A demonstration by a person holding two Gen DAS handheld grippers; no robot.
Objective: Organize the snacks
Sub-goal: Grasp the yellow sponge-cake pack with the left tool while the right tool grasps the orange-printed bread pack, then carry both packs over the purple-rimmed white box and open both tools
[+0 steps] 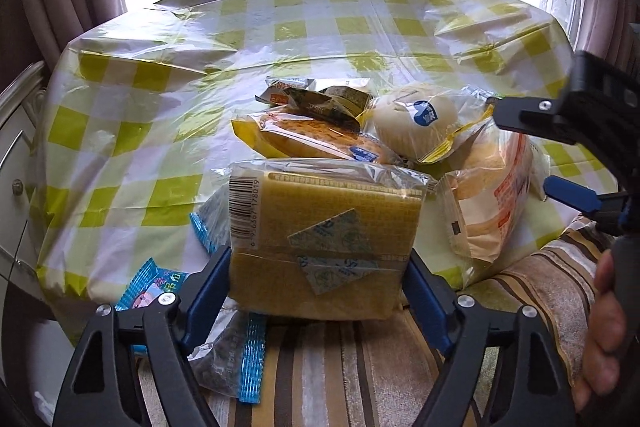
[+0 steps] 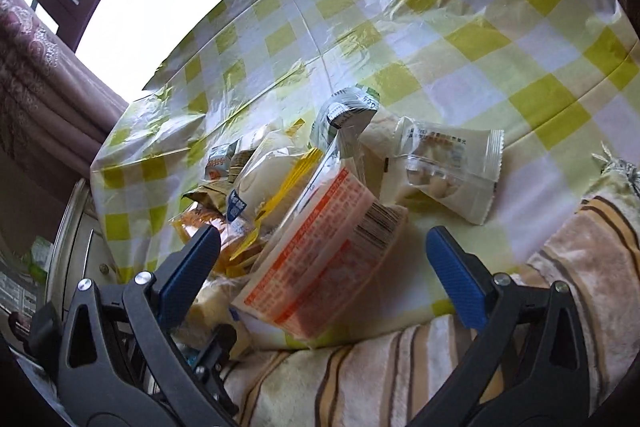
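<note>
A yellow cake packet (image 1: 320,239) in clear wrap with a barcode sits between the blue pads of my left gripper (image 1: 316,283), which press on both its sides near the table's front edge. My right gripper (image 2: 324,251) is open, and a bread packet with orange print (image 2: 320,259) lies loose between its pads without touching them. That same gripper (image 1: 540,155) enters the left wrist view from the right, beside the orange-print packet (image 1: 488,203). Behind lie a white bun packet (image 1: 416,123), an orange-topped bread packet (image 1: 312,139) and a clear biscuit packet (image 2: 448,171).
The snacks lie heaped on a table under a yellow-checked plastic cloth (image 1: 160,87). Blue-edged small packets (image 1: 148,291) lie at front left. A striped towel (image 1: 360,367) covers the near edge. A person's hand (image 1: 604,323) holds the right tool. Cabinet drawers (image 1: 16,163) stand left.
</note>
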